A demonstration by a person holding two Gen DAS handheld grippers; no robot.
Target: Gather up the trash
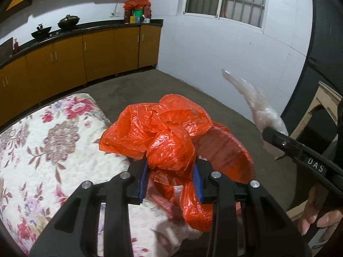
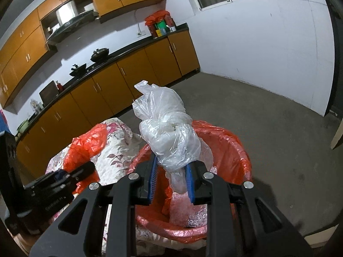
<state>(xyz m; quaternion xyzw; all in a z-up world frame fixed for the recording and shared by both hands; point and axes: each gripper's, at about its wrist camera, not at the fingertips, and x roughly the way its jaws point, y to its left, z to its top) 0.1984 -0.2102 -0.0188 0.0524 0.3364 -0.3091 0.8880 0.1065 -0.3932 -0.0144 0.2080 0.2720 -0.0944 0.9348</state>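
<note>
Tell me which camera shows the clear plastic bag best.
The right wrist view: the clear plastic bag fills the centre, knotted, clamped in the right gripper above the red-lined bin. The left wrist view catches it only blurred at the right edge.

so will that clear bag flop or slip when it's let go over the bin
Probably floppy: the clear bag is thin, crumpled film, knotted. Likely light, since the right claw holds it upright by a pinch. It may cling rather than drop cleanly.
</note>
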